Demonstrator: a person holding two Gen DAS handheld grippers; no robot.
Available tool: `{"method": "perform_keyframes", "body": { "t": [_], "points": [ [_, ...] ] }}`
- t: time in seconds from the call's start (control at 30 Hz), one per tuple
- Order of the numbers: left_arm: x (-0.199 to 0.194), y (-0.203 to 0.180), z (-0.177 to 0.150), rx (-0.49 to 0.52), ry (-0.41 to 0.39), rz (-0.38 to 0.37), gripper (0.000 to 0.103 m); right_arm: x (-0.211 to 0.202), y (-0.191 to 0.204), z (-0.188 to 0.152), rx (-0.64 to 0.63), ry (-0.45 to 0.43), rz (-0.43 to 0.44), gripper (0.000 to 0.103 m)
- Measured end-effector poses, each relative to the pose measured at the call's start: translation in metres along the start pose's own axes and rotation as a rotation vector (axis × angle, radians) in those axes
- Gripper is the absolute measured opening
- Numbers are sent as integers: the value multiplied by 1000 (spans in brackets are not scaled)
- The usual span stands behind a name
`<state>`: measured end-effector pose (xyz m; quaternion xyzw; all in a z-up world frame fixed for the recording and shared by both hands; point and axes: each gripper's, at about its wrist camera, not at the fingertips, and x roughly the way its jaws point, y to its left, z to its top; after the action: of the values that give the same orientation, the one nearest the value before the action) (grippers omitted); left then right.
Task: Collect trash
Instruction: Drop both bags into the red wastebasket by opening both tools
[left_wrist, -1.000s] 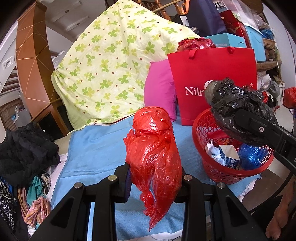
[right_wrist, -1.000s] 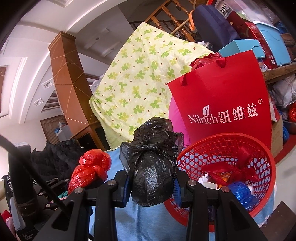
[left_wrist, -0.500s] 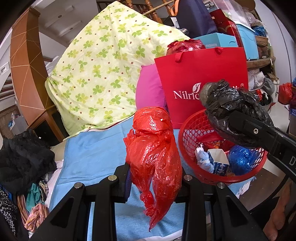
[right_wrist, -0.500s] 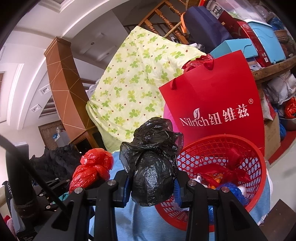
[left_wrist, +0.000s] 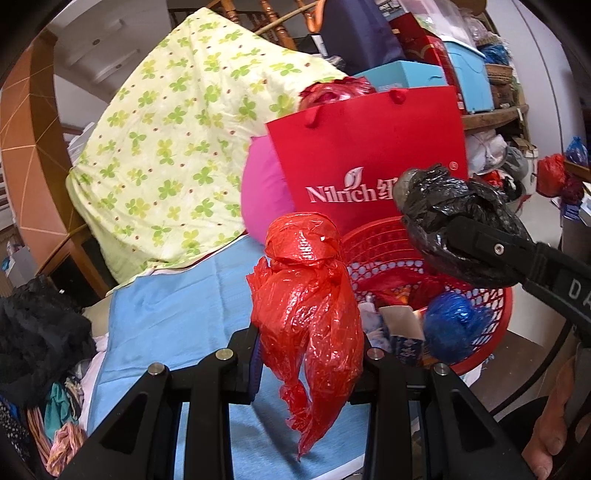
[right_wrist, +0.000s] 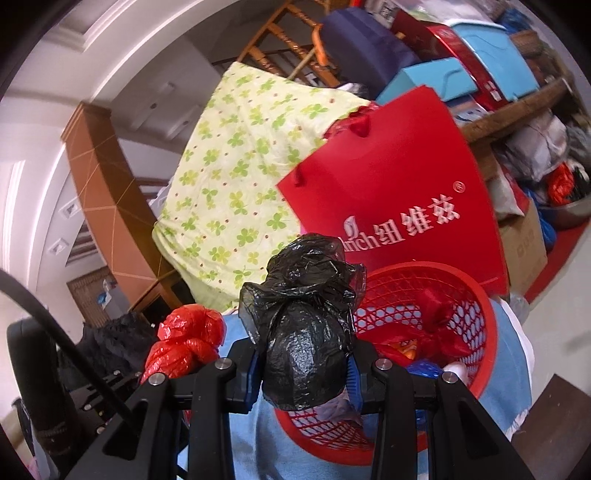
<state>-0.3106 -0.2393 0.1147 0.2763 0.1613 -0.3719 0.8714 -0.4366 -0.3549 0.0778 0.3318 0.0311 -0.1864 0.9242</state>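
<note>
My left gripper (left_wrist: 309, 360) is shut on a crumpled red plastic bag (left_wrist: 308, 295), held above the blue cloth just left of the red mesh basket (left_wrist: 495, 332). My right gripper (right_wrist: 303, 363) is shut on a knotted black plastic bag (right_wrist: 303, 332), held over the basket's near left rim (right_wrist: 484, 306). The black bag (left_wrist: 458, 229) also shows in the left wrist view above the basket, and the red bag (right_wrist: 184, 343) shows in the right wrist view at lower left. The basket holds a blue bag (left_wrist: 452, 325), a small carton and red wrappers.
A red Nilrich paper bag (left_wrist: 369, 158) stands right behind the basket, with a pink cushion (left_wrist: 264, 192) and a clover-print quilt (left_wrist: 177, 147) to its left. Black clothing (left_wrist: 37, 332) is piled at far left. Boxes are stacked behind.
Both grippers have moved toward the basket with their bags. The basket sits closer and more central in both views, and the black bag is now over its rim.
</note>
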Motion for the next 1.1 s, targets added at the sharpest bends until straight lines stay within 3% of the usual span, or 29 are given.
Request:
{"method": "perform_keyframes", "body": {
  "t": [0.5, 0.6, 0.63, 0.7, 0.83, 1.1],
  "points": [
    [25, -27, 8, 30, 9, -130, 37, 5, -46, 13, 184, -1, -26, 40],
    [30, -25, 8, 18, 7, -186, 51, 8, -55, 14, 231, 5, -29, 44],
    [30, -25, 8, 13, 5, -196, 57, 10, -59, 14, 251, 9, -24, 54],
    [31, -23, 7, -1, 0, -224, 62, 11, -63, 14, 283, 9, -25, 61],
    [29, -20, 4, -10, 6, -229, 70, 11, -67, 13, 307, 10, -17, 61],
    [8, 1, -4, -27, 20, -204, 74, 2, -50, 12, 230, -27, -51, 61]
  ]
}}
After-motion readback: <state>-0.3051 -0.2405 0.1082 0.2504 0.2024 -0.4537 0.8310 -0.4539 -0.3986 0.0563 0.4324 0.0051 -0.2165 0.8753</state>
